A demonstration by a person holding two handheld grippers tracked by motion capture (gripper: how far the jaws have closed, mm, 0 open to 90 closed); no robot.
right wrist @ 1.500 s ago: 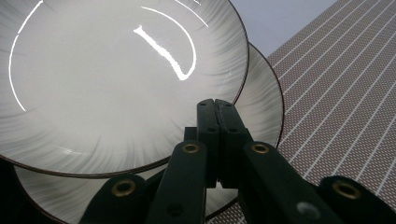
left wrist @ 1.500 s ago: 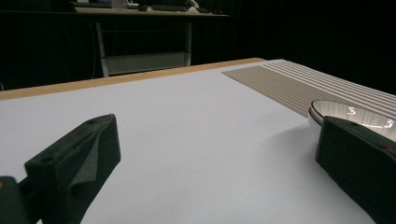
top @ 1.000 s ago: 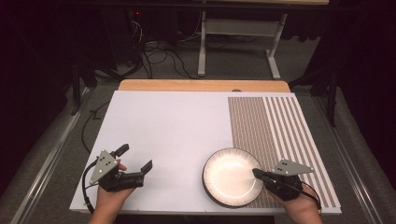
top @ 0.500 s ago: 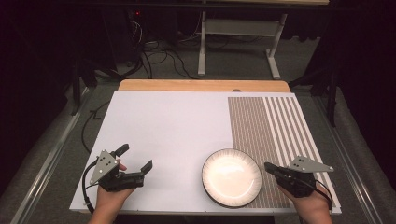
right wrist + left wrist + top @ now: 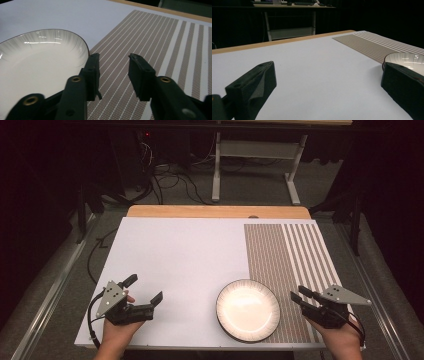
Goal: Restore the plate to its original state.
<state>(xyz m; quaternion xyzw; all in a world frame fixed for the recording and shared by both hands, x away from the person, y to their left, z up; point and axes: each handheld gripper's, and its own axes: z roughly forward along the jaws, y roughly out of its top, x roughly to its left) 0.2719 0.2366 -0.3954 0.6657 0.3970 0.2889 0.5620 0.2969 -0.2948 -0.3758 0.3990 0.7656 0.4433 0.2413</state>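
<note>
While the white plate (image 5: 248, 310) lies empty at the lower centre-right of the high view, half on the striped mat (image 5: 285, 265), the right gripper (image 5: 299, 298) sits just right of it, jaws just opened, gripping nothing. The left gripper (image 5: 145, 289), lower left, stands wide open over the white table (image 5: 185, 255).
</note>
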